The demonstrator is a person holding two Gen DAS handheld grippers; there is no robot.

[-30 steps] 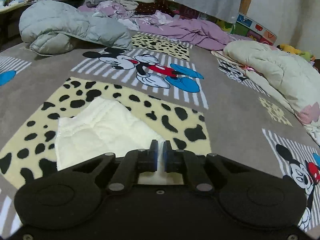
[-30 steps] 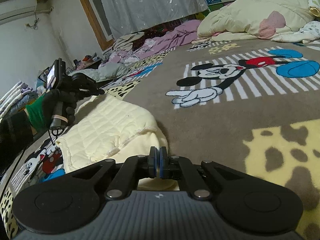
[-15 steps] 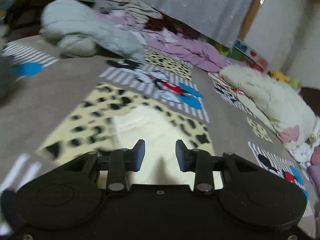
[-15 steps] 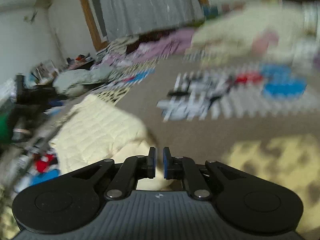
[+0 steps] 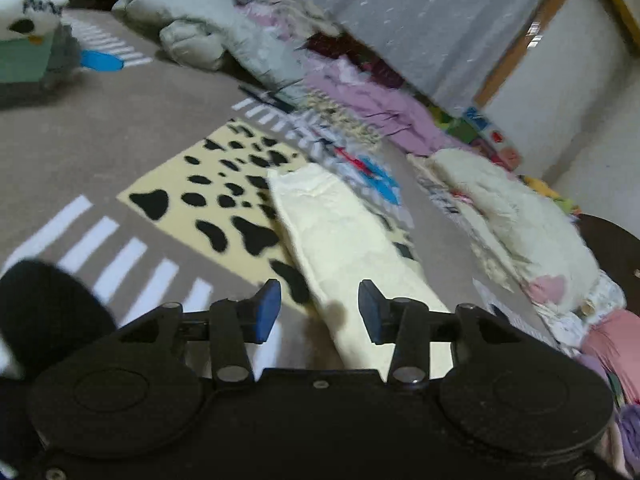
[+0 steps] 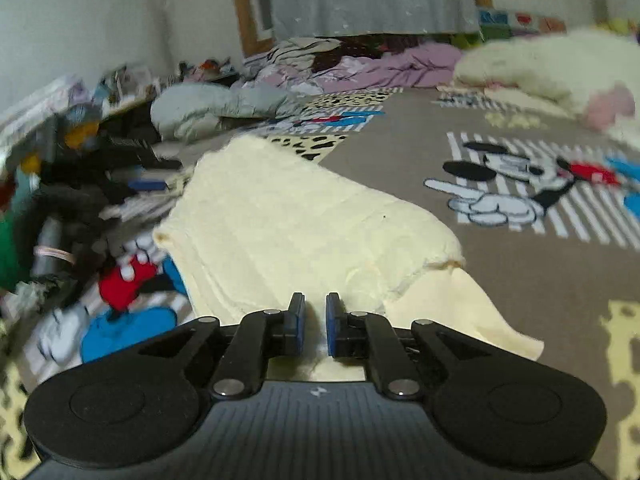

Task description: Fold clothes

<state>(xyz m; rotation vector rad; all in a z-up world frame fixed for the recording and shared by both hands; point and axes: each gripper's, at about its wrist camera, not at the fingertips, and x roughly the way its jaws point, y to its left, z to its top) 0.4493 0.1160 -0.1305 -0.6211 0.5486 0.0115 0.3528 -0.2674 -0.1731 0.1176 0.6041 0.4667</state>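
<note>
A cream quilted garment lies folded on the patterned carpet. In the left wrist view it is a long strip running away from me. My left gripper hovers over its near end, wide open and holding nothing. In the right wrist view the garment spreads out just ahead, with a thinner cream layer sticking out at the right. My right gripper is at its near edge, jaws a small gap apart, gripping nothing. The left gripper and a dark gloved hand show blurred at the left.
A grey duvet and purple bedding lie at the back. A cream quilt is heaped on the right, with a dark round surface beyond. A green box with a plush toy stands far left.
Both grippers have let go of the cream garment. The left one opened wide and swung its view over the folded strip. The right one's jaws parted slightly and it drew back.
</note>
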